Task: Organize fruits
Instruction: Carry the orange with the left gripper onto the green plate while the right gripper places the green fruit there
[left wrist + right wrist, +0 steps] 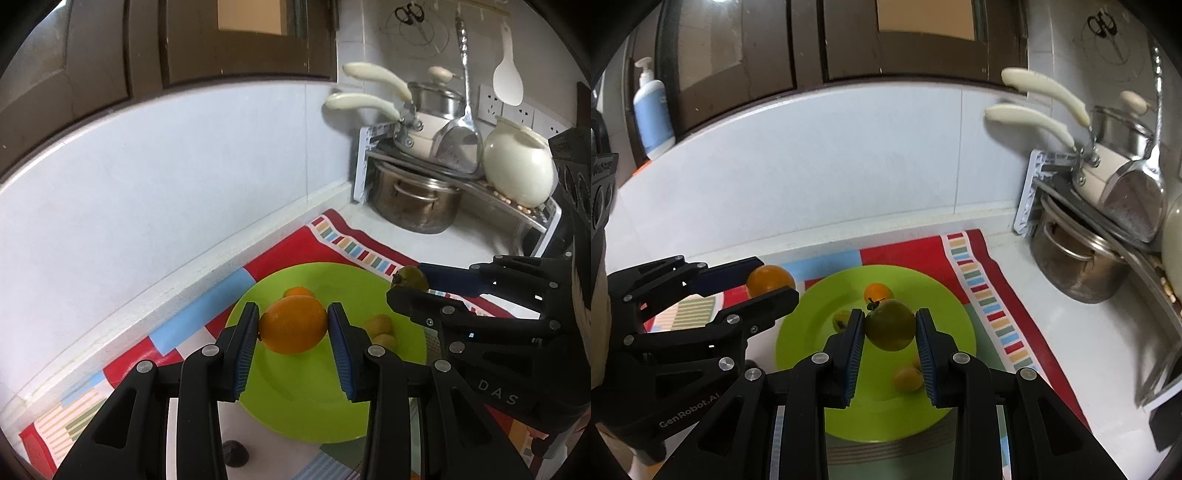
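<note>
My left gripper [292, 325] is shut on an orange [293, 325], held above the lime-green plate [295, 391]. My right gripper [890, 326] is shut on a green-brown round fruit [891, 325] over the same plate [879, 413]. In the left wrist view the right gripper [408, 282] comes in from the right with that green fruit [413, 277] at the plate's far right rim. In the right wrist view the left gripper [770, 280] enters from the left, carrying the orange [771, 279]. On the plate lie a small orange fruit [877, 292] and small yellowish fruits [908, 378].
The plate rests on a red patterned mat [982, 266] on a white counter. At the back right a rack holds steel pots [415, 201], a ladle and a white jar [519, 170]. A tiled wall runs behind. A soap bottle [652, 110] stands on the left ledge.
</note>
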